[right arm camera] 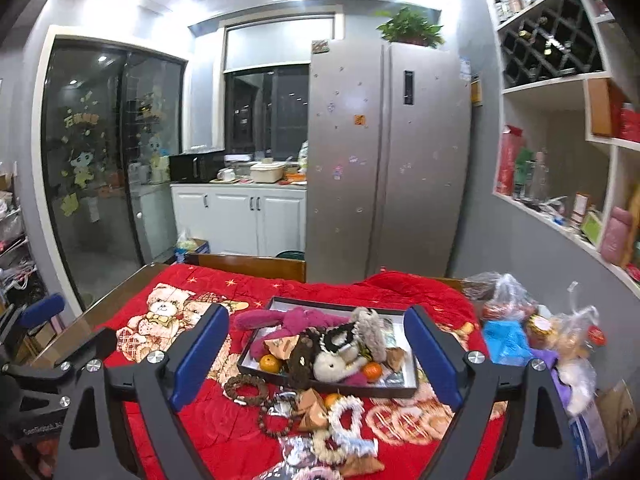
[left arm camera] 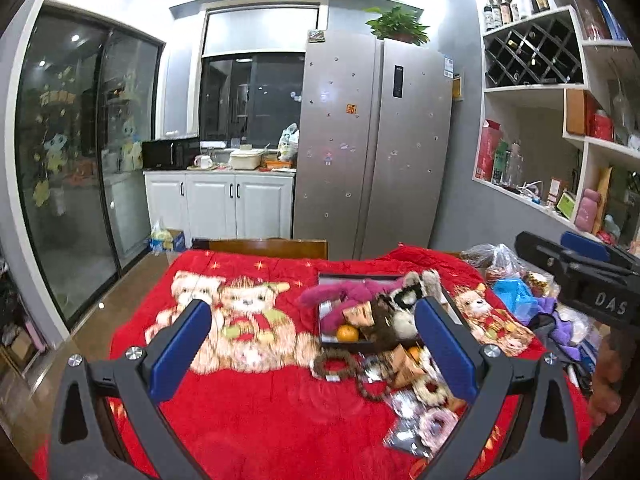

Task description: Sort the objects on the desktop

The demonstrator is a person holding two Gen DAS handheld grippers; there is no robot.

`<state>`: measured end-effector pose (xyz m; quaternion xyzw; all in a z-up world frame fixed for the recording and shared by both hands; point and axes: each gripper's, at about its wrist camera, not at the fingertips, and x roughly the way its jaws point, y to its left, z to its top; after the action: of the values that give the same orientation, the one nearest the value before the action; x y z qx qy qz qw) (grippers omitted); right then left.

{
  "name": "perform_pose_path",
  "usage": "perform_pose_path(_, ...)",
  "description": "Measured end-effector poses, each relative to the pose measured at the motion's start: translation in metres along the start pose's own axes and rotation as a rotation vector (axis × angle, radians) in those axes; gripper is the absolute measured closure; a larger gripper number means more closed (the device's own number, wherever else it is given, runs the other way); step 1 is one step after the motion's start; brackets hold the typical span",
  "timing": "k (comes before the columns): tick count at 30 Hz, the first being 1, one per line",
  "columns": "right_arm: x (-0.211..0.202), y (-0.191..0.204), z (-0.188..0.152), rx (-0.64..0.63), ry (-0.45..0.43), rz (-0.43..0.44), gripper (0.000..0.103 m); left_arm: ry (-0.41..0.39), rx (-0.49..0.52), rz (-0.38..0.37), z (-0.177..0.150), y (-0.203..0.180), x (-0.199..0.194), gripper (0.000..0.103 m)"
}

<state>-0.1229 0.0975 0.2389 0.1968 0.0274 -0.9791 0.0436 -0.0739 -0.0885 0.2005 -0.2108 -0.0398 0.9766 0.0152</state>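
Observation:
A black-rimmed tray [right arm camera: 380, 391] lies on the red blanket [right arm camera: 224, 432]. It holds a pink plush [right arm camera: 288, 318], a white plush [right arm camera: 334, 364], two oranges [right arm camera: 270, 363] and other small items. In front of it lie a brown bead bracelet [right arm camera: 246, 388], a loose orange [right arm camera: 332, 400], white scrunchies [right arm camera: 348, 412] and packets. My right gripper [right arm camera: 316, 316] is open and empty, raised short of the tray. My left gripper [left arm camera: 312, 312] is open and empty too, with the tray [left arm camera: 360, 347] and bracelet [left arm camera: 332, 362] beyond its right finger. Neither touches anything.
Plastic bags and a blue bag [right arm camera: 508, 340] crowd the table's right side. A wooden chair back [left arm camera: 268, 246] stands at the far edge, a silver fridge [left arm camera: 372, 140] behind it. Wall shelves [left arm camera: 532, 92] run along the right. A hand [left arm camera: 608, 376] holds the right gripper's body.

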Motion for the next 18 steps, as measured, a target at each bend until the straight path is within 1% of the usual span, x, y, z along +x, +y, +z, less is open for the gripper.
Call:
perform_pose_path(3, -0.032, 0.000, -0.013, 0.051, -0.001, -0.023, 0.011, 0.037, 0.009, -0.009, -0.020, -0.004, -0.023, 0.000)
perform_pose_path(5, -0.056, 0.000, -0.034, 0.082, 0.004, -0.028, 0.011, 0.039, -0.001, -0.012, -0.041, -0.006, -0.042, 0.000)
perform_pose_path(7, -0.075, 0.003, -0.060, 0.091, 0.026, -0.045, 0.011, 0.060, -0.010, -0.038, -0.062, -0.010, -0.056, 0.000)
perform_pose_path(9, -0.092, 0.008, -0.091, 0.086, 0.051, -0.069, 0.011, 0.076, -0.032, -0.080, -0.088, -0.012, -0.073, 0.000)
perform_pose_path(11, -0.107, 0.012, -0.120, 0.070, 0.080, -0.091, 0.011, 0.090, -0.033, -0.084, -0.104, -0.014, -0.085, 0.000)
perform_pose_path(13, -0.115, 0.012, -0.140, 0.067, 0.116, -0.105, 0.011, 0.084, -0.026, -0.081, -0.119, -0.016, -0.094, 0.000)
perform_pose_path(14, -0.118, 0.010, -0.146, 0.071, 0.126, -0.103, 0.011, 0.088, -0.033, -0.065, -0.128, -0.015, -0.097, 0.000)
perform_pose_path(16, -0.125, 0.004, -0.156, 0.103, 0.118, -0.111, 0.011, 0.115, -0.073, -0.045, -0.141, -0.012, -0.098, 0.000)
perform_pose_path(18, -0.129, -0.001, -0.166, 0.141, 0.120, -0.120, 0.011, 0.151, -0.089, -0.070, -0.139, -0.014, -0.090, 0.000)
